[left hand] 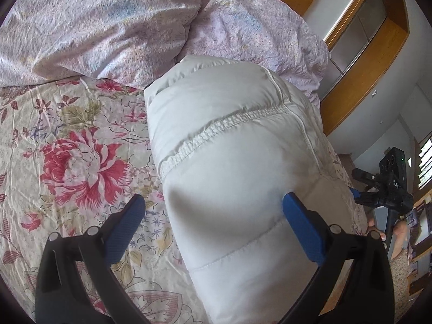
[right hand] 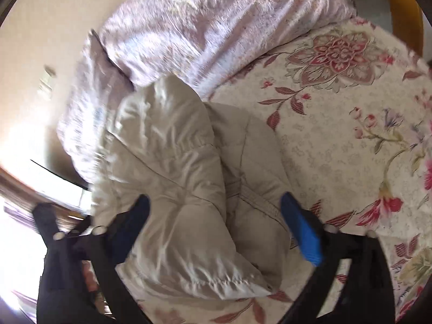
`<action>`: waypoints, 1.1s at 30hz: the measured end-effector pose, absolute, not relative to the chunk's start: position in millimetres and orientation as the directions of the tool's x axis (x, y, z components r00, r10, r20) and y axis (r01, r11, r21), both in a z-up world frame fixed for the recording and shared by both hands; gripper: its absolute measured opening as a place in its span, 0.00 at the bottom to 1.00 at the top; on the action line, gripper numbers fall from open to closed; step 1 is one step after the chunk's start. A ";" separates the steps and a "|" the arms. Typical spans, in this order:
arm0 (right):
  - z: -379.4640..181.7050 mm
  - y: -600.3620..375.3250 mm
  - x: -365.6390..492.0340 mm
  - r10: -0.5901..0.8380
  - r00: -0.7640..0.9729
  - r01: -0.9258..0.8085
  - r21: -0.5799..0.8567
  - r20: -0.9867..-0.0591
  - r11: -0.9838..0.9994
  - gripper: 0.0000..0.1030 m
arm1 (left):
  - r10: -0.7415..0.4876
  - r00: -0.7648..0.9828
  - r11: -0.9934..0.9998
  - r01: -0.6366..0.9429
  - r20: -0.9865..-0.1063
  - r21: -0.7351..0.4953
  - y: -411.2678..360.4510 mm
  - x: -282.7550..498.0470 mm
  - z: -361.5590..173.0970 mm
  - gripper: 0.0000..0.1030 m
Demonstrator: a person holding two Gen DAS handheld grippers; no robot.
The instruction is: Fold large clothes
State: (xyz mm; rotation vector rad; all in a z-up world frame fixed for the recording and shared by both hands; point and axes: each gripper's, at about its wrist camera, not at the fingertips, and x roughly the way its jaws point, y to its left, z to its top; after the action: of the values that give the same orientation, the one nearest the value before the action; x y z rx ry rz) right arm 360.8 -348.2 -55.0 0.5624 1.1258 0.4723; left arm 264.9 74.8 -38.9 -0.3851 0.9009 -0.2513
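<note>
We hold both grippers spread wide, gripping nothing: left gripper (left hand: 213, 208) and right gripper (right hand: 216, 208) straddle the pale grey quilted puffer jacket (left hand: 229, 140), bundled near the floral bedspread's (left hand: 81, 148) edge. We should press its 2 layers flat, expelling air.

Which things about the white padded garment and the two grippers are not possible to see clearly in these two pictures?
- Left wrist view: the white padded garment runs off the bottom edge; its near end is cut off.
- Right wrist view: motion blur smears the garment's seams.
- Both views: its underside, hidden against the floral bedspread.
</note>
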 end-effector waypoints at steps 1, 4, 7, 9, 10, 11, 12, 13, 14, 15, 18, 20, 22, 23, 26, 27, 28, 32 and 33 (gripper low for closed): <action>-56.9 -351.2 364.7 0.620 0.337 -0.058 0.641 -0.709 0.765 0.99 | -0.383 0.591 0.897 0.054 -0.710 -0.439 76.7 265.8 -40.5 0.98; -69.8 -356.6 375.9 0.644 0.260 -0.029 0.660 -0.720 0.750 0.99 | -0.435 0.565 0.870 0.062 -0.702 -0.489 80.1 270.9 -46.6 0.98; -84.7 -352.5 386.2 0.676 0.188 -0.019 0.686 -0.712 0.727 0.99 | -0.492 0.535 0.832 0.057 -0.687 -0.552 82.9 277.3 -55.0 0.98; -92.6 -345.7 392.9 0.682 0.151 -0.024 0.687 -0.716 0.727 0.99 | -0.523 0.522 0.810 0.056 -0.674 -0.584 84.5 280.9 -59.4 0.98; -96.8 -342.0 396.7 0.692 0.128 -0.025 0.696 -0.710 0.718 0.99 | -0.536 0.517 0.800 0.057 -0.667 -0.598 84.9 282.4 -61.0 0.98; -100.4 -338.7 400.3 0.704 0.109 -0.024 0.706 -0.702 0.708 0.99 | -0.547 0.512 0.791 0.058 -0.662 -0.609 84.9 283.6 -62.2 0.98; -102.7 -335.6 402.7 0.709 0.096 -0.027 0.710 -0.699 0.704 0.99 | -0.556 0.508 0.785 0.060 -0.658 -0.617 85.0 284.6 -63.9 0.98; -104.6 -332.0 405.4 0.714 0.083 -0.036 0.713 -0.696 0.700 0.99 | -0.562 0.506 0.780 0.062 -0.654 -0.623 85.1 285.3 -65.1 0.98; -106.3 -328.7 407.5 0.717 0.069 -0.046 0.716 -0.694 0.697 0.99 | -0.566 0.504 0.778 0.063 -0.653 -0.625 84.6 286.2 -66.1 0.98; -109.0 -324.9 410.1 0.722 0.055 -0.052 0.720 -0.690 0.692 0.99 | -0.569 0.503 0.776 0.066 -0.651 -0.628 84.4 286.7 -66.8 0.98; -115.2 -314.6 416.6 0.745 0.020 -0.061 0.742 -0.667 0.667 0.99 | -0.575 0.500 0.773 0.073 -0.647 -0.631 82.6 289.4 -68.2 0.98; -118.1 -309.1 417.7 0.757 0.000 -0.082 0.754 -0.654 0.652 0.99 | -0.581 0.497 0.769 0.078 -0.644 -0.634 83.0 291.3 -68.8 0.98; -119.4 -298.2 420.2 0.771 -0.031 -0.099 0.770 -0.636 0.630 0.99 | -0.588 0.493 0.765 0.080 -0.642 -0.639 83.4 293.0 -70.5 0.98; -121.3 -292.4 421.0 0.781 -0.052 -0.099 0.782 -0.622 0.616 0.99 | -0.593 0.489 0.761 0.081 -0.640 -0.643 85.0 293.0 -71.3 0.98; -118.1 -277.1 418.2 0.788 -0.078 -0.135 0.789 -0.611 0.599 0.99 | -0.604 0.482 0.752 0.081 -0.634 -0.655 90.6 292.6 -73.8 0.98; -118.7 -274.6 419.0 0.793 -0.081 -0.141 0.795 -0.604 0.591 0.99 | -0.609 0.481 0.748 0.082 -0.631 -0.659 92.0 292.8 -75.1 0.98; -121.0 -273.7 420.5 0.801 -0.088 -0.135 0.804 -0.592 0.579 0.99 | -0.613 0.480 0.743 0.083 -0.627 -0.664 93.5 293.4 -76.9 0.98; -123.8 -269.2 424.2 0.815 -0.104 -0.148 0.819 -0.570 0.554 0.99 | -0.615 0.497 0.737 0.086 -0.613 -0.670 91.8 292.6 -80.5 0.98; -123.5 -266.8 424.7 0.817 -0.107 -0.154 0.821 -0.566 0.549 0.99 | -0.617 0.501 0.733 0.086 -0.607 -0.674 91.2 292.7 -82.3 0.98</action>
State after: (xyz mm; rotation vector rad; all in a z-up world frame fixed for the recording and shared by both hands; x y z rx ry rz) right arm 424.7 -266.8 -123.5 0.6061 1.4522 0.9111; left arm 292.7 91.2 -82.3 -0.6285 0.9614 -0.4602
